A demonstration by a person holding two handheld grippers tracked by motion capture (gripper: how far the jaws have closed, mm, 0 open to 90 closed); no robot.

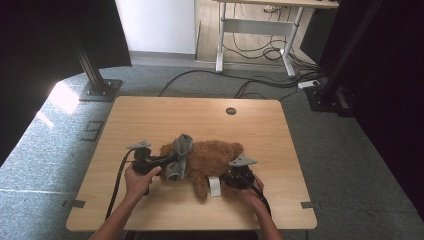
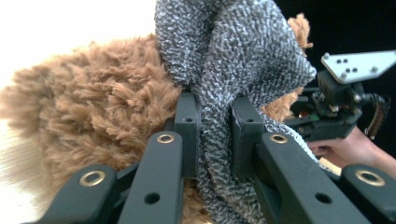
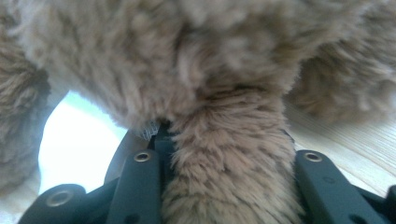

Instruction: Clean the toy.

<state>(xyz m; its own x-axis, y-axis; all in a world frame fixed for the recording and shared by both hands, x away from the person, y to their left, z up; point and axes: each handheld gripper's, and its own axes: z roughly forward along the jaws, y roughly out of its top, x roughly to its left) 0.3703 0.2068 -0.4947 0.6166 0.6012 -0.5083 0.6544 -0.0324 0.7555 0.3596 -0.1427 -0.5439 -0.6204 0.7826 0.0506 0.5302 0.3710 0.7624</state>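
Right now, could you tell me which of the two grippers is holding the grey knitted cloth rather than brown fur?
The left gripper: its jaws pinch the grey knitted cloth, while the right gripper clasps a furry limb of the brown plush toy.

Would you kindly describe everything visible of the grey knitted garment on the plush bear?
The grey knitted garment is a nubbly, marled fabric, bunched into folds and wrapped around one end of the brown furry plush bear lying on the wooden table. The left claw pinches a fold of it.
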